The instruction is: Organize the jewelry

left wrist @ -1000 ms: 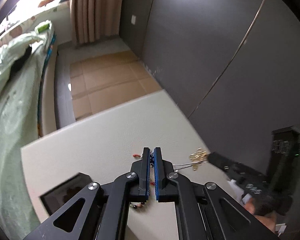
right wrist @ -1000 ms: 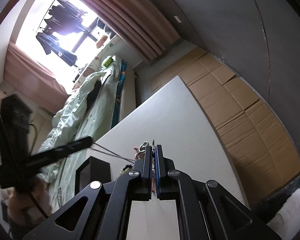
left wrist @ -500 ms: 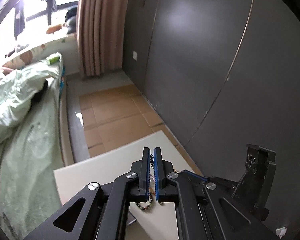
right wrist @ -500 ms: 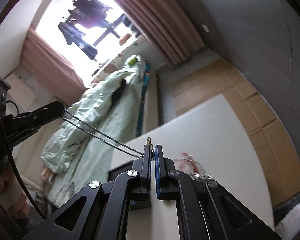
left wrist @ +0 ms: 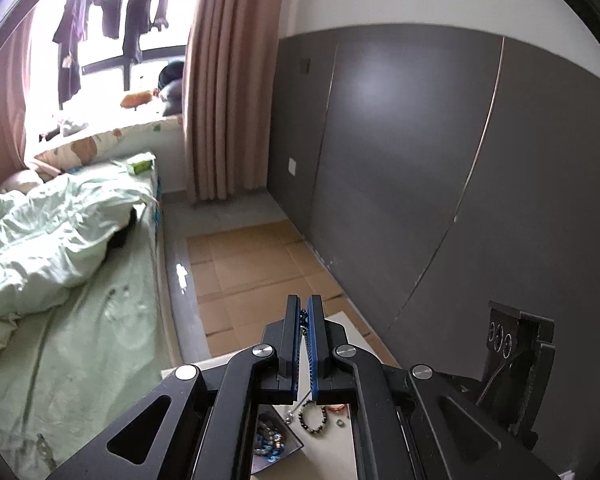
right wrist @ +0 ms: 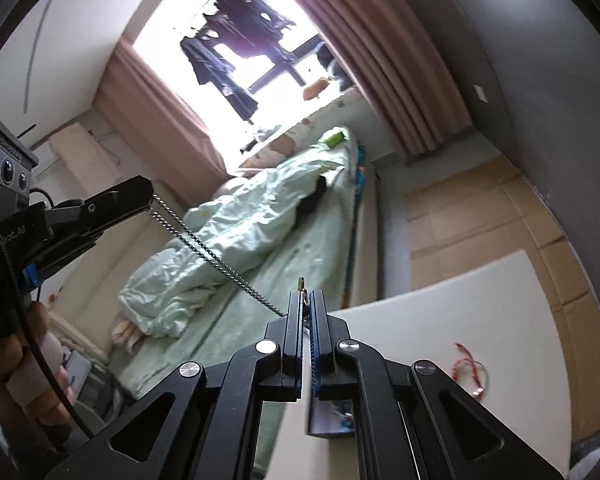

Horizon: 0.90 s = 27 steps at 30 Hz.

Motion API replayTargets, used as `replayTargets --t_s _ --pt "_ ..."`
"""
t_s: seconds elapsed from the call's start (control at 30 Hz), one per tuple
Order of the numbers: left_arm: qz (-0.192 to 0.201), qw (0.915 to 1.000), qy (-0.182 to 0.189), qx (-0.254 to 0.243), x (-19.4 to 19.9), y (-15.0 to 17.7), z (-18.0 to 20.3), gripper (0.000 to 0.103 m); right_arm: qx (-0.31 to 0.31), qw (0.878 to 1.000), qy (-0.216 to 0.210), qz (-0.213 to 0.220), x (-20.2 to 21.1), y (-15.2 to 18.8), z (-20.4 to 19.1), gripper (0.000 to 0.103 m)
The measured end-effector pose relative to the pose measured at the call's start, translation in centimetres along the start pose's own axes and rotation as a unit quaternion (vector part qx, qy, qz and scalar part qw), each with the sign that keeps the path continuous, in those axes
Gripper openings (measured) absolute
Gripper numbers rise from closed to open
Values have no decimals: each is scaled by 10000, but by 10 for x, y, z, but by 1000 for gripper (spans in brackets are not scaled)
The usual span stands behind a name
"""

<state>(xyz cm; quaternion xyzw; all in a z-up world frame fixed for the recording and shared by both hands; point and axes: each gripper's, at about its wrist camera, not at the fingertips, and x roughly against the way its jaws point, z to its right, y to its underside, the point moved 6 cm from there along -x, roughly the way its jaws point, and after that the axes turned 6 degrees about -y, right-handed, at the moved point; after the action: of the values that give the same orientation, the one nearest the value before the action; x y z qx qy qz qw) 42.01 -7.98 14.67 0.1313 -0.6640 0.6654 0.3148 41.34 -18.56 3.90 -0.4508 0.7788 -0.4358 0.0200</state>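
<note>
**Right wrist view: chain lifted clear and stretched between the two grippers**

Right wrist view is showing the change most plainly — the silver chain (right wrist: 204,246), which a second ago was hanging low just over the white table (right wrist: 480,292), is now being held up in the air, running taut from the tip of the left gripper (right wrist: 146,196) down to the right gripper (right wrist: 307,308). Both grippers are riding higher than they were, and the table is dropping away beneath them. The right gripper's jaws are pressed together on one end of the chain, with a small gold clasp (right wrist: 300,282) poking out above the blue pads. In the left wrist view the left gripper (left wrist: 305,312) is likewise pinching chain links between its closed pads.

Below, seen through the left gripper's frame, a dark beaded bracelet (left wrist: 312,416) and a small ring (left wrist: 339,423) are lying loose on the table, and blue beads (left wrist: 270,440) are sitting in a dark tray (left wrist: 296,446). A red cord bracelet (right wrist: 470,366) is lying apart on the table.

My reading — the chain is being straightened out in the air so it can be laid down untangled; the other loose pieces are waiting to be sorted.
</note>
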Motion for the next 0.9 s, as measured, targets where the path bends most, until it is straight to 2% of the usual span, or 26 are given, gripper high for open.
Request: replayTargets --t_s 0.23,0.47,0.8,0.9 --pt "255 9996 -133 44 30 -12 -15 3 328 9993 -181 1 -2 -13 -44 4" --pt "164 9997 -178 52 27 1 -21 3 448 9988 -211 -28 -9 -8 -64 4" --pt "-310 9990 -192 247 -22 47 -44 3 167 9984 -142 -527 -44 34 -28 4" --pt "-586 9973 -98 423 -48 71 -55 3 84 9971 -123 -742 -63 49 -15 4"
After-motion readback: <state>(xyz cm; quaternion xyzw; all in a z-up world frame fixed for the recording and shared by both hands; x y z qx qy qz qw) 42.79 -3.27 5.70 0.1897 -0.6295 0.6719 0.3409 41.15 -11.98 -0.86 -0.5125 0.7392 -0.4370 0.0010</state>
